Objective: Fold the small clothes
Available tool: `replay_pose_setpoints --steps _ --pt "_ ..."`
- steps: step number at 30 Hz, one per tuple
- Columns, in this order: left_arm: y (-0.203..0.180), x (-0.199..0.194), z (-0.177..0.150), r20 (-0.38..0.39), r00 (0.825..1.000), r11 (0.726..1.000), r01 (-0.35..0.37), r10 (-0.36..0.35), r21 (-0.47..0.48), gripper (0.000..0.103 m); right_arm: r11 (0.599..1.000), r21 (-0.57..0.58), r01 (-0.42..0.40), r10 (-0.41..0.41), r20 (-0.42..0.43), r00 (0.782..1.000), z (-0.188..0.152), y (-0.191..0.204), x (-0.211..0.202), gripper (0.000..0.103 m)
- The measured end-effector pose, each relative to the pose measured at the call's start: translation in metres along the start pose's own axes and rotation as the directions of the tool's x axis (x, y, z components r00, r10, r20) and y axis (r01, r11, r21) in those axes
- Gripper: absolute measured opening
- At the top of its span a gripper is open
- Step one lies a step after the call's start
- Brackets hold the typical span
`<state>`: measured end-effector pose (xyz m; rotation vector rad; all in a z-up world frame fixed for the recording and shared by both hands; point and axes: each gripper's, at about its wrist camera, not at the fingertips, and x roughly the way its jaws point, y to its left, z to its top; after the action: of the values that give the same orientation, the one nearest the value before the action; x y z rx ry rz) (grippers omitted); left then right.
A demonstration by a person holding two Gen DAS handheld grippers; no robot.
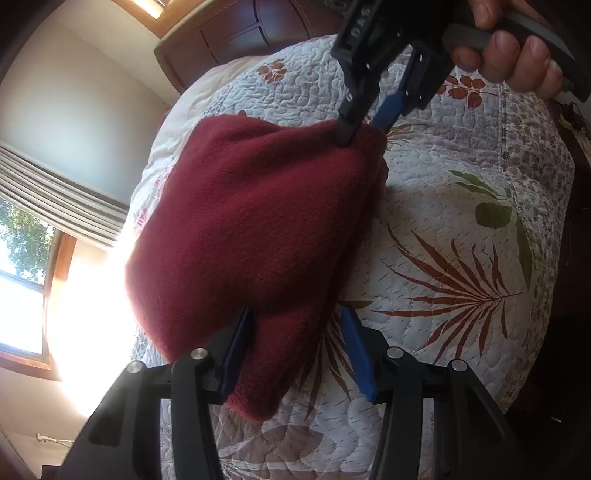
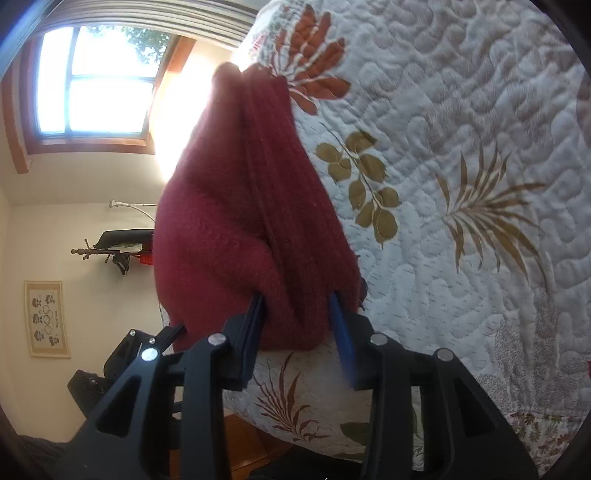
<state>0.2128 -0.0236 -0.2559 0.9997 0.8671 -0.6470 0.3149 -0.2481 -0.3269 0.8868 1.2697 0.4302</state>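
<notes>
Left wrist view: red fleece garment at centre frame, doubled over, lifted above the quilted bed. Left gripper grasps its lower corner; right gripper, upper right, pinches another. Judged mid-fold; laying flat and finishing remain.

The dark red garment is fuzzy, matt fleece cloth. The bedspread is quilted, stitched cotton-like fabric, matt. The headboard looks like polished dark wood. Both grippers show matt black plastic with shiny metal bolts.
</notes>
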Motion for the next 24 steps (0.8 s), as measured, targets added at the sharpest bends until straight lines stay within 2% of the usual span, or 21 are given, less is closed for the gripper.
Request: replay_pose_setpoints --steps 4,7,9,10,11,12,13,17,19,21,22,24 --pt "0.010 -0.017 0.003 0.047 0.999 0.998 0.024 -0.022 -0.060 0.051 0.997 -0.052 -0.059 0.063 0.086 0.994 0.030 0.023 -0.026 0.043" --pt "0.004 -0.029 0.007 0.106 0.994 0.998 0.033 -0.028 -0.052 0.055 0.991 -0.106 -0.079 0.087 0.071 0.994 0.070 0.042 -0.009 0.044" --pt "-0.005 -0.027 0.009 0.108 0.993 0.998 0.053 -0.049 -0.029 0.060 0.991 -0.118 -0.069 0.076 0.052 0.996 0.095 0.050 0.012 0.044" --pt "-0.009 -0.023 0.008 0.097 0.994 0.998 0.059 -0.056 -0.022 0.060 0.991 -0.123 -0.057 0.062 0.036 0.997 0.104 0.051 0.022 0.041" --pt "-0.012 -0.018 0.007 0.079 0.995 0.998 0.063 -0.062 -0.019 0.060 0.991 -0.127 -0.027 0.031 0.031 0.999 0.111 0.052 0.031 0.030" --pt "-0.014 -0.010 0.007 0.059 0.996 0.997 0.072 -0.070 -0.019 0.060 0.989 -0.146 -0.005 0.009 0.026 1.000 0.115 0.056 0.035 0.008" --pt "-0.016 -0.005 0.007 0.047 0.996 0.997 0.079 -0.077 -0.023 0.060 0.987 -0.161 0.016 -0.008 0.045 0.999 0.117 0.061 0.033 0.008" --pt "-0.015 0.006 0.010 0.052 0.993 0.992 0.113 -0.110 -0.056 0.060 0.970 -0.240 0.050 -0.009 0.167 0.986 0.115 0.086 0.004 0.007" --pt "-0.015 0.011 0.013 0.052 0.992 0.990 0.121 -0.117 -0.066 0.060 0.970 -0.221 0.097 -0.053 0.200 0.978 0.120 0.080 0.009 0.007" --pt "-0.015 0.014 0.015 0.050 0.991 0.989 0.128 -0.125 -0.070 0.060 0.971 -0.166 0.174 -0.146 0.172 0.974 0.127 0.055 0.035 0.008" --pt "-0.015 0.014 0.016 0.051 0.990 0.988 0.133 -0.129 -0.074 0.060 0.972 -0.124 0.201 -0.182 0.147 0.972 0.130 0.042 0.048 0.012" --pt "-0.011 0.006 0.017 0.061 0.986 0.983 0.163 -0.158 -0.082 0.060 0.983 -0.076 0.166 -0.154 0.143 0.978 0.127 0.028 0.051 0.016"
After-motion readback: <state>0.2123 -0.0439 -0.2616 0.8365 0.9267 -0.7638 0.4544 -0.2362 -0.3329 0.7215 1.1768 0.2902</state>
